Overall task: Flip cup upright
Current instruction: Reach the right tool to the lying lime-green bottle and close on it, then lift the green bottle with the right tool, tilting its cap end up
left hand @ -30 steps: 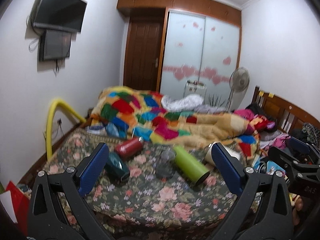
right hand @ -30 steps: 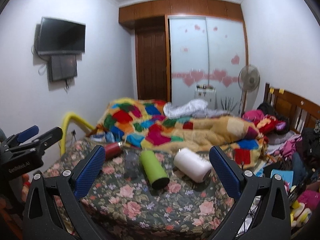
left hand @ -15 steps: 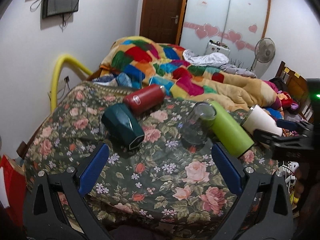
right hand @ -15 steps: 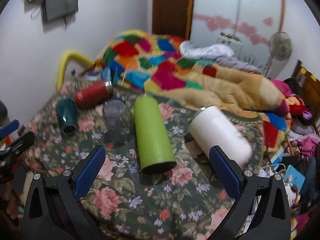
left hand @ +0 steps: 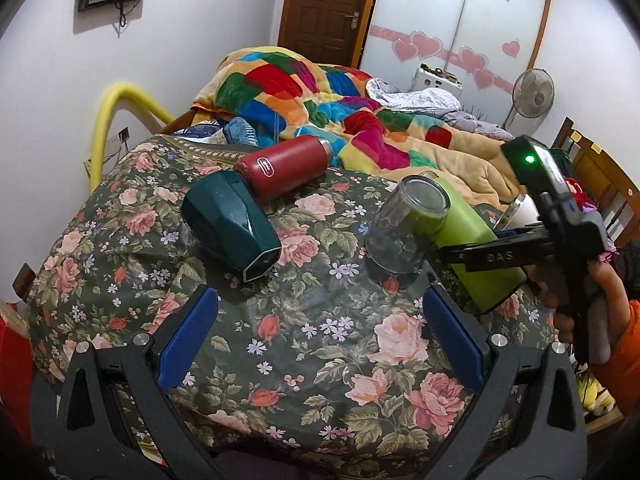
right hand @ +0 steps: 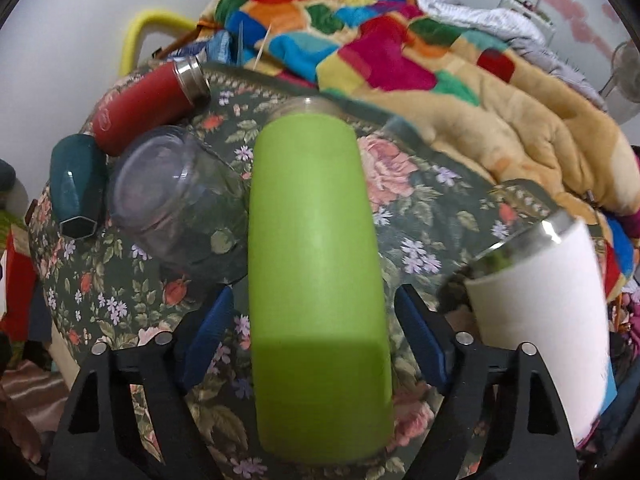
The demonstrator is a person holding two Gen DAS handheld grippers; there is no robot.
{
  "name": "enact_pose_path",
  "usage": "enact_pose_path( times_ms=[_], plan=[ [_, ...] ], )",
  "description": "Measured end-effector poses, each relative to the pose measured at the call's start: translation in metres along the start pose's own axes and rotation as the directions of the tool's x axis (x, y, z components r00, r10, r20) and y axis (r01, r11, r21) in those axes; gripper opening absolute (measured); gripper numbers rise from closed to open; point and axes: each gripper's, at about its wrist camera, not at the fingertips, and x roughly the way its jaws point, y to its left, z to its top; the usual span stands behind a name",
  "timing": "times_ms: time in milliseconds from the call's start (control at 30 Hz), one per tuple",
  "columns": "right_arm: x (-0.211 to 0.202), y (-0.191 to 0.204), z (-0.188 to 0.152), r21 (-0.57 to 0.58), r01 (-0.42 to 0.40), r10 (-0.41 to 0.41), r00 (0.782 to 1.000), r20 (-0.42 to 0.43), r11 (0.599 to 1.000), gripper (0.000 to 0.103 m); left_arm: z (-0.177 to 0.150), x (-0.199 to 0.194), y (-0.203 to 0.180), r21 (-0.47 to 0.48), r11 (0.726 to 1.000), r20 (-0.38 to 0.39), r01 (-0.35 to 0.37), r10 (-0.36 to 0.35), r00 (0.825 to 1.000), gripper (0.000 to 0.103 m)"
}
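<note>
Five containers lie on my flowered bedspread (left hand: 320, 344). A green bottle (right hand: 316, 272) lies on its side between the wide-open fingers of my right gripper (right hand: 316, 336), whose pads stand just apart from it. Left of it a clear glass cup (right hand: 176, 204) stands mouth down, empty. A white cup (right hand: 560, 312) lies tipped at right, its interior hard to make out and its far side cut off. A red bottle (left hand: 284, 168) and a dark green cup (left hand: 232, 224) lie on their sides farther left. My left gripper (left hand: 320, 328) hangs open over bare bedspread, holding nothing. Only the left view shows the right gripper's body (left hand: 560, 216), which hides most of the white cup.
</note>
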Motion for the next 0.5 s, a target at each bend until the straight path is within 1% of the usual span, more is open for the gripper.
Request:
enact_pose_path(
  times_ms=[33,133,267,400,500],
  plan=[
    [0.003,0.000,0.001,-0.006,0.006,-0.006,1.000,-0.011,1.000,0.076,0.000,0.000,0.000,0.000,1.000,0.000,0.002,-0.002,1.000,0.103],
    [0.011,0.001,0.006,-0.017,0.000,-0.001,0.999,-0.050,1.000,0.063,0.001,0.001,0.001,-0.008,1.000,0.000,0.002,-0.002,1.000,0.103],
    [0.015,0.000,0.006,-0.015,-0.004,0.003,0.998,-0.058,1.000,0.063,0.003,0.000,0.005,-0.029,1.000,-0.001,0.005,-0.005,1.000,0.103],
    [0.015,-0.003,0.005,-0.005,0.001,-0.001,0.999,-0.054,1.000,0.062,0.005,-0.006,0.003,-0.024,1.000,0.003,0.010,-0.010,1.000,0.103],
    [0.009,-0.003,-0.003,0.007,-0.002,0.002,1.000,-0.030,1.000,0.062,0.006,-0.012,0.000,-0.013,1.000,0.013,0.002,-0.002,1.000,0.103]
  ],
)
